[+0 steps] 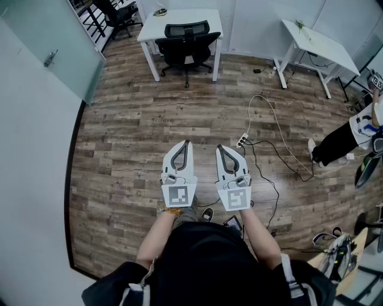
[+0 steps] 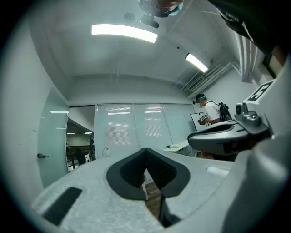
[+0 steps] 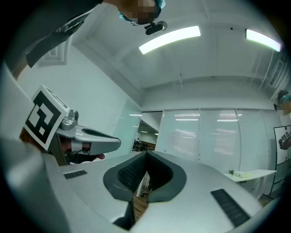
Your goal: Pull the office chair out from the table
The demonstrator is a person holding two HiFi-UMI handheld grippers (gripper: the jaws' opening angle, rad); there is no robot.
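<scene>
at six o'clock in the head view, the left gripper (image 1: 187,143) and right gripper (image 1: 219,147) are held side by side, jaws clenched on nothing. the office chair (image 1: 187,43) is seen tucked under the white table (image 1: 197,17) at twelve o'clock, well apart across the wood-plank floor (image 1: 137,119).

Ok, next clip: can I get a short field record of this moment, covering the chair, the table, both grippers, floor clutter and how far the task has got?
chair: black office chair, tucked in at the white table, far side of the room
left gripper: shut, empty, well short of the chair
right gripper: shut, empty, beside the left one
floor clutter: power strip on the wood floor, ahead and to the right of the grippers
bystander: person at the right edge
progress: not started, chair untouched
</scene>
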